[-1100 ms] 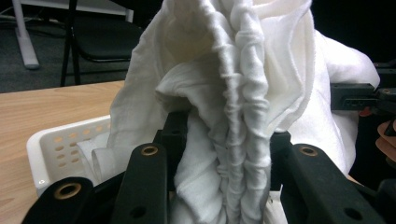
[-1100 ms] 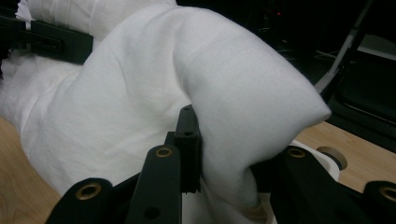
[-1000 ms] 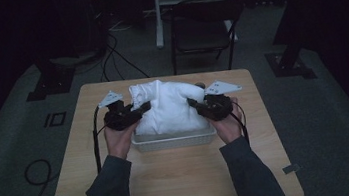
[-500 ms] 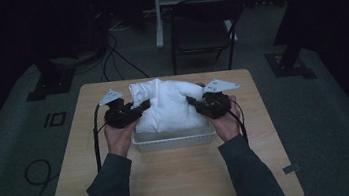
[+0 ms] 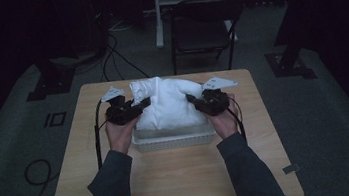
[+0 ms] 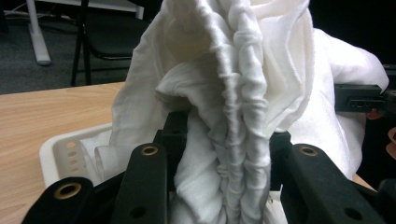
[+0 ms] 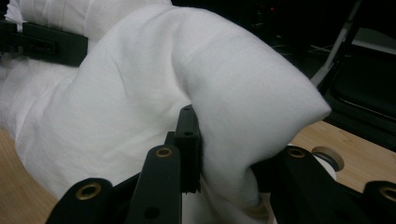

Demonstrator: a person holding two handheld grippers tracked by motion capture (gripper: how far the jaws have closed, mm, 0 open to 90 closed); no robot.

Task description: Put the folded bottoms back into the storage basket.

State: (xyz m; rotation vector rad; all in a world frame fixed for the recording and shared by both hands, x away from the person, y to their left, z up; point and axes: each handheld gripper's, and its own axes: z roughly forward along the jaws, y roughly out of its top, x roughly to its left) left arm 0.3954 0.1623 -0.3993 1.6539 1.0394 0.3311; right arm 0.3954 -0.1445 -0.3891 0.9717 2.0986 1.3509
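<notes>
Nothing has moved since a moment ago. The white cloth [image 5: 167,103] hangs bunched over the white basket [image 5: 175,139]. The left claw [image 5: 138,106] pinches its left side, the right claw [image 5: 192,99] its right. Both hands reach forward, level.

My jaws are matt black plastic with small brass-coloured rivets. Between them sits white cloth [image 6: 243,116], soft, matt woven cotton, crinkled into tight pleats along one gathered edge and smoother elsewhere. The basket [image 5: 175,139] looks like white plastic, perforated, faintly glossy. The table [image 5: 172,179] is pale wood, smooth and matt.
</notes>
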